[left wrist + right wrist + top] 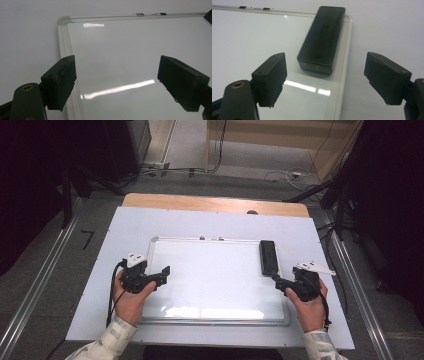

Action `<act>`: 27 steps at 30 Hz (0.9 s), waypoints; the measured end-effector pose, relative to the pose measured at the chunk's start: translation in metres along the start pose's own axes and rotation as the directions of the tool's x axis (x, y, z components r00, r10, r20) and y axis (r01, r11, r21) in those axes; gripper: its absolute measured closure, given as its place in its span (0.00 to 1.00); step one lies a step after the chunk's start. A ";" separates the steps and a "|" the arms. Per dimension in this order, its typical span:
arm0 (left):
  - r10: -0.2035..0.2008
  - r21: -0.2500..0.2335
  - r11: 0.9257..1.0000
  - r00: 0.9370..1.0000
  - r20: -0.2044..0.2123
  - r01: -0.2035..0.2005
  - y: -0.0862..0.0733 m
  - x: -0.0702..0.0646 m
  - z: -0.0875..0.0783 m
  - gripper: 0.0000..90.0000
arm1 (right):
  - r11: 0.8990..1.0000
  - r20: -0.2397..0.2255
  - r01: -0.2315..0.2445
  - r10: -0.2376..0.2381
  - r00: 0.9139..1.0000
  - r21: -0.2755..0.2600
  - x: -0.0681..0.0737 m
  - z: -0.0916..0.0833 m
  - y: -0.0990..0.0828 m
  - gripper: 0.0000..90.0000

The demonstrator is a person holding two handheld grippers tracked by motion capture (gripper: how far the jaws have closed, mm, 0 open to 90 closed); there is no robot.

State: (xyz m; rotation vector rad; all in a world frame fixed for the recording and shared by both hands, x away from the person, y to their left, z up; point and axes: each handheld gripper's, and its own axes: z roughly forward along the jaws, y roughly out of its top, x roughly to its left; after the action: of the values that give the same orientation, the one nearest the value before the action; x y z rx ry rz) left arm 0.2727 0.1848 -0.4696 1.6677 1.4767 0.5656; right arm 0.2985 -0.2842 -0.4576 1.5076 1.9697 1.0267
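Hovering with jaws wide and empty, the right hand-held gripper [325,82] should square up over the black eraser [322,36] on the whiteboard [215,280] before closing.

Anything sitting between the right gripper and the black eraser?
Nothing: in the right gripper view, just bare whiteboard and its frame separate the open right gripper from the black eraser. The high view agrees.
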 end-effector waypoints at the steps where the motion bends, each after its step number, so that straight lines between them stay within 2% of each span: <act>1: -0.003 -0.002 1.000 1.000 -0.005 0.003 0.000 0.003 -0.001 0.18 | 1.000 0.004 -0.003 0.003 1.000 0.001 -0.004 -0.002 -0.002 0.19; 9: -0.020 -0.003 1.000 0.999 -0.041 0.020 -0.005 0.017 -0.008 0.17 | 1.000 0.048 -0.031 0.031 0.998 -0.002 -0.032 -0.021 -0.018 0.19; 14: -0.028 -0.011 1.000 0.997 -0.075 0.027 -0.008 0.028 -0.014 0.17 | 0.999 0.072 -0.041 0.041 0.997 0.001 -0.044 -0.030 -0.026 0.19; 21: -0.055 -0.011 0.998 0.990 -0.131 0.054 -0.014 0.050 -0.022 0.17 | 0.998 0.098 -0.061 0.060 0.993 0.005 -0.058 -0.039 -0.036 0.18; 23: -0.061 -0.012 0.998 0.986 -0.154 0.060 -0.016 0.056 -0.024 0.17 | 0.998 0.105 -0.065 0.064 0.992 0.004 -0.061 -0.041 -0.038 0.18; 27: -0.068 0.002 0.998 0.982 -0.175 0.069 -0.021 0.066 -0.024 0.15 | 0.998 0.122 -0.061 0.060 0.991 0.009 -0.066 -0.042 -0.042 0.18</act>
State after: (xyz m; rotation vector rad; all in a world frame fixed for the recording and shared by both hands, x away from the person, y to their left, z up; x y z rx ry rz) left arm 0.2554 0.2542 -0.4849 1.5998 1.6572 0.6828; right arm 0.2618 -0.3643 -0.4704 1.6068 1.8606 0.9251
